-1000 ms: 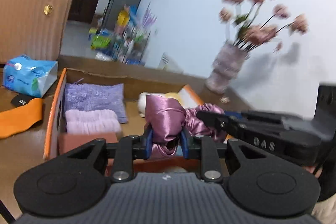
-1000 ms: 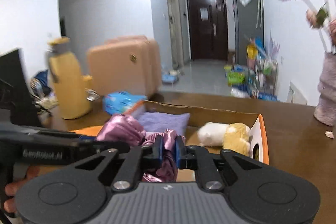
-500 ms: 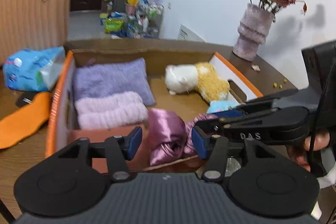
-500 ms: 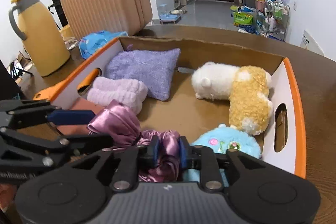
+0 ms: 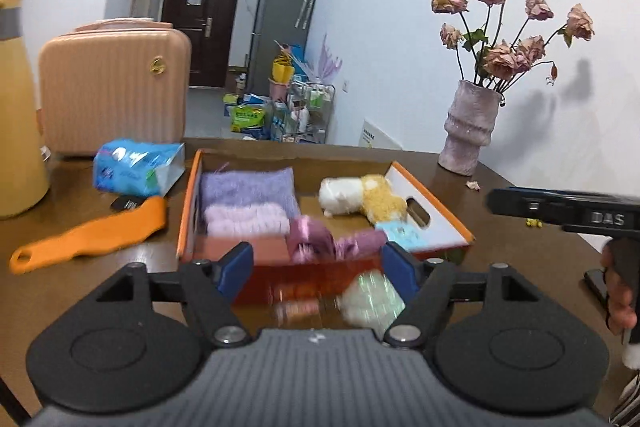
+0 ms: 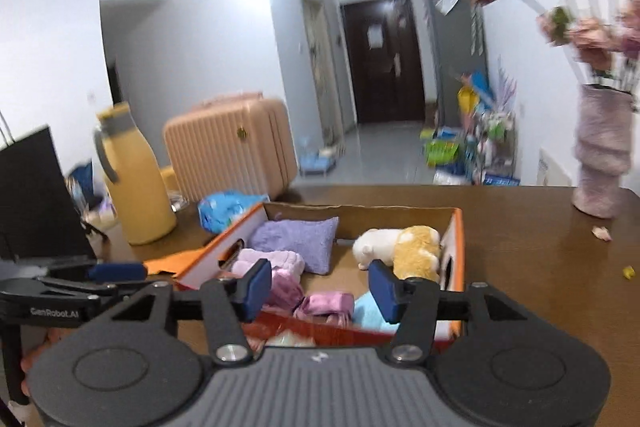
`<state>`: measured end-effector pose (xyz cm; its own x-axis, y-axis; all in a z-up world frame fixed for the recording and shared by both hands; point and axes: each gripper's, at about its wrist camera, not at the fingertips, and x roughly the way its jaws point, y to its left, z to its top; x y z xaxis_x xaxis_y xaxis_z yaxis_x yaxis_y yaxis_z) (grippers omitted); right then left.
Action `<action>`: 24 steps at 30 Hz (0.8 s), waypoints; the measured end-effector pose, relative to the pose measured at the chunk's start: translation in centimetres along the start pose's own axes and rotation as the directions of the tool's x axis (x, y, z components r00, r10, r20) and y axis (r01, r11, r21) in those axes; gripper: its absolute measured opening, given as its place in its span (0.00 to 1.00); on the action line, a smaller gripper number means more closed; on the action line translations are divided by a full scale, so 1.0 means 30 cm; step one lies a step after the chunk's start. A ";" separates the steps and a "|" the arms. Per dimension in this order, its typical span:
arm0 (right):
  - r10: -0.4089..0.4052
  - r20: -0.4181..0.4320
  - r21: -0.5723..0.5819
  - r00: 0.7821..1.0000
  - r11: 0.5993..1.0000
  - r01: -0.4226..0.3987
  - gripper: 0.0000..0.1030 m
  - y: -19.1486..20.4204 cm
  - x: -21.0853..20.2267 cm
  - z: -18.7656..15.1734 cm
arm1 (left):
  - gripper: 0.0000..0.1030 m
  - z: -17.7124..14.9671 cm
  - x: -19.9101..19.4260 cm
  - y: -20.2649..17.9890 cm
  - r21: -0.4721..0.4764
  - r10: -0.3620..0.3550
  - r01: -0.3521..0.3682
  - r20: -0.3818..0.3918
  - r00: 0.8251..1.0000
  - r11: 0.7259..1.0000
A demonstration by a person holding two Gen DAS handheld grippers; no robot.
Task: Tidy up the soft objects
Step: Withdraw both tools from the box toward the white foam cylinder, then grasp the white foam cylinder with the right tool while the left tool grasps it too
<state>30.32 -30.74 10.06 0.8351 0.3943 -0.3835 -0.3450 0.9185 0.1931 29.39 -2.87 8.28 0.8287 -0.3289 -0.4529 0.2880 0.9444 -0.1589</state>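
Left wrist view shows the left gripper (image 5: 316, 263) opening with nothing between its pads, the pink satin cloth (image 5: 332, 243) lying just ahead inside the box (image 5: 436, 227), seemingly crosswise, while the right gripper (image 6: 318, 287) likewise opens empty.

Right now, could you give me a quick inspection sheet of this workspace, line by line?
Surface: brown wooden table, a few crumbs and a fallen petal near the vase.
Job's things: orange-rimmed cardboard box holding a purple cloth, pink rolled towel, shiny pink fabric, white-and-yellow plush and blue plush.
Clutter: yellow jug, blue tissue pack, orange tool, peach suitcase.
Grippers: left gripper and right gripper, jaws opening, nothing between them.
Cables: nothing seen.
Surroundings: vase of dried roses, dark door, cluttered hallway.
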 end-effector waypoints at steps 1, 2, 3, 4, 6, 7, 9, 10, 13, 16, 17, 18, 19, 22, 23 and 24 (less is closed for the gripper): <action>-0.002 0.018 0.008 1.000 1.000 0.002 0.52 0.002 -0.043 -0.035 | 0.75 -0.024 -0.024 -0.010 0.003 0.003 -0.003 0.001 1.000 1.000; -0.006 0.030 0.014 1.000 1.000 0.006 0.52 0.004 -0.075 -0.069 | 0.76 -0.051 -0.049 -0.020 0.007 0.013 -0.013 -0.002 1.000 1.000; -0.015 0.039 0.022 0.999 1.000 0.014 0.52 0.003 -0.106 -0.102 | 0.76 -0.076 -0.069 -0.032 0.012 0.024 -0.024 -0.007 1.000 1.000; -0.024 0.041 0.023 0.999 0.999 0.023 0.52 0.005 -0.137 -0.140 | 0.76 -0.097 -0.087 -0.044 0.015 0.034 -0.033 -0.009 0.999 0.999; -0.044 0.035 0.032 0.998 0.999 0.043 0.52 0.003 -0.173 -0.202 | 0.78 -0.141 -0.118 -0.064 0.013 0.045 -0.045 -0.006 0.999 0.999; -0.056 0.029 0.041 0.998 0.998 0.055 0.52 0.002 -0.186 -0.234 | 0.79 -0.158 -0.133 -0.074 0.011 0.046 -0.046 -0.005 0.999 0.999; -0.069 0.013 0.045 0.998 0.997 0.068 0.52 0.008 -0.214 -0.284 | 0.80 -0.189 -0.155 -0.086 0.001 0.037 -0.037 -0.008 0.999 0.999; -0.077 0.007 0.041 0.997 0.996 0.077 0.52 0.015 -0.225 -0.303 | 0.81 -0.201 -0.160 -0.091 -0.001 0.029 -0.029 -0.013 0.999 1.000; -0.090 0.001 0.045 0.996 0.995 0.090 0.52 0.022 -0.252 -0.351 | 0.81 -0.225 -0.153 -0.099 -0.014 0.015 -0.015 -0.039 0.999 1.000; -0.094 0.001 0.087 0.996 0.992 0.094 0.52 0.004 -0.277 -0.394 | 0.81 -0.250 -0.130 -0.110 -0.012 0.000 -0.001 -0.078 0.997 1.000; -0.099 -0.005 0.099 0.995 0.990 0.099 0.52 -0.001 -0.283 -0.408 | 0.81 -0.257 -0.122 -0.116 -0.005 0.004 -0.005 -0.091 0.996 1.000; -0.104 -0.014 0.107 0.995 0.989 0.105 0.52 -0.006 -0.286 -0.421 | 0.81 -0.262 -0.115 -0.122 0.002 0.010 -0.010 -0.099 0.995 1.000; -0.109 -0.027 0.116 0.994 0.987 0.111 0.52 -0.013 -0.282 -0.433 | 0.81 -0.264 -0.111 -0.128 0.010 0.011 -0.010 -0.105 0.994 1.000; -0.110 -0.047 0.154 0.993 0.981 0.116 0.52 -0.035 -0.274 -0.471 | 0.81 -0.266 -0.094 -0.150 0.021 0.008 -0.005 -0.115 0.993 1.000; -0.105 -0.051 0.168 0.993 0.979 0.112 0.52 -0.040 -0.269 -0.480 | 0.81 -0.269 -0.087 -0.164 0.028 0.005 -0.002 -0.117 0.993 1.000; -0.098 -0.050 0.178 0.994 0.978 0.106 0.52 -0.045 -0.263 -0.488 | 0.81 -0.271 -0.080 -0.174 0.030 0.000 0.004 -0.122 0.992 1.000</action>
<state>17.92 -34.67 -0.39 0.8427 0.3031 -0.4449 -0.1730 0.9351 0.3094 22.00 -7.02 3.06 0.7636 -0.3270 -0.5567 0.3059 0.9426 -0.1341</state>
